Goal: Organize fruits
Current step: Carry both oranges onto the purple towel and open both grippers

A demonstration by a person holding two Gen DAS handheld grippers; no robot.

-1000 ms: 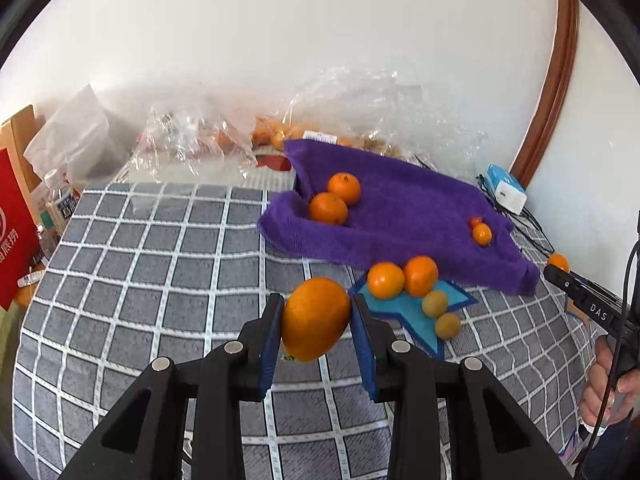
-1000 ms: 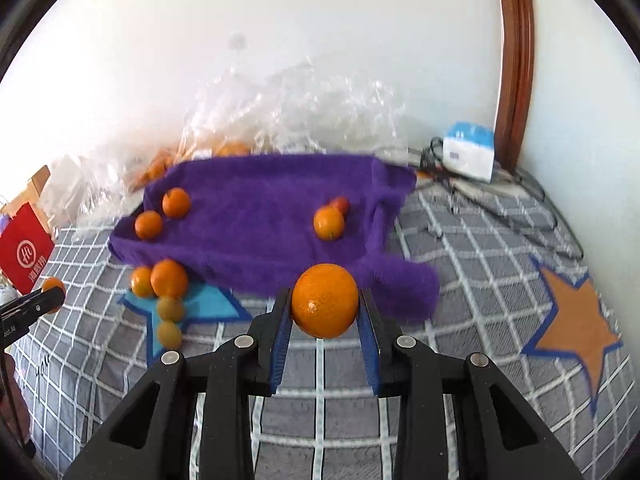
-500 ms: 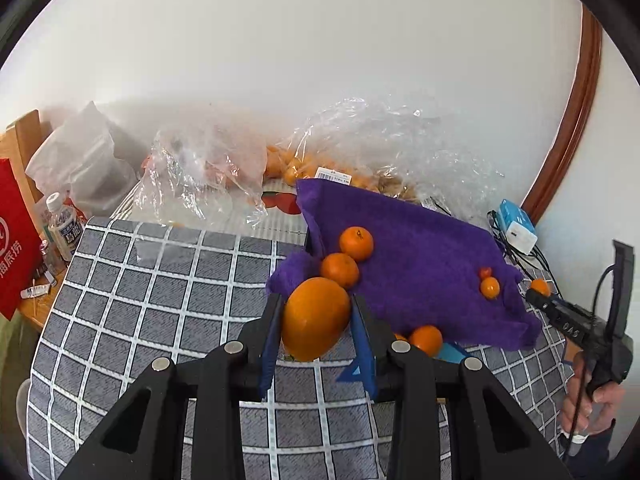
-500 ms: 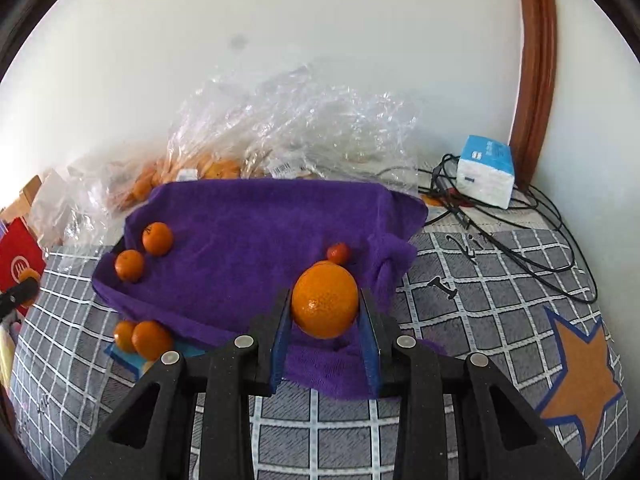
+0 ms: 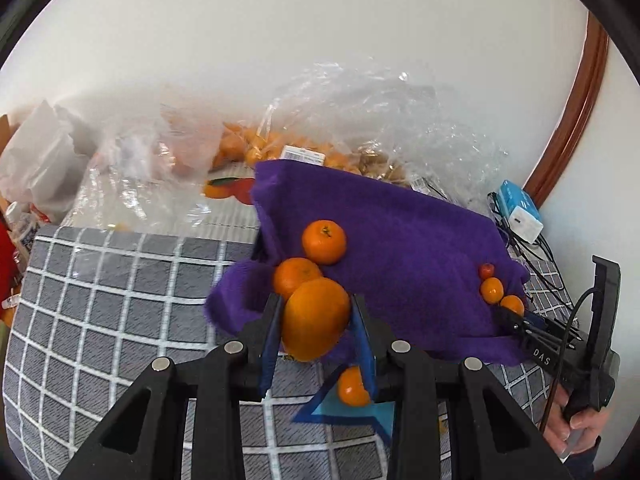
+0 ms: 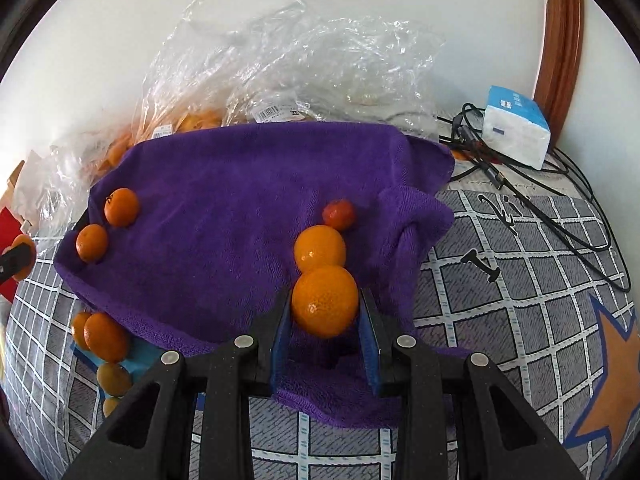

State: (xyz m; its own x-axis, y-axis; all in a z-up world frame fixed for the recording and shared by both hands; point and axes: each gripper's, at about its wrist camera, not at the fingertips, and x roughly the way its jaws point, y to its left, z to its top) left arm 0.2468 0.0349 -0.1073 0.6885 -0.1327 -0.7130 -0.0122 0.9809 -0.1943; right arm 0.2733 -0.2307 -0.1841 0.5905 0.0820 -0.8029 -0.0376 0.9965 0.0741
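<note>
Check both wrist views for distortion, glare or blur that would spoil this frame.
Left wrist view: strong fisheye bending with dark corners; the plastic bags look soft and washed out against the bright wall, while the held orange is sharp. Right wrist view: same curvature bends the grid cloth; glare on the plastic bags and a small highlight on the gripped orange; purple towel evenly lit.

A lived-in home room: a grey checked cover with stars spreads under a purple towel, clear shopping bags (price labels still on) slump against a white wall, beside a tissue pack and tangled cables.
</note>
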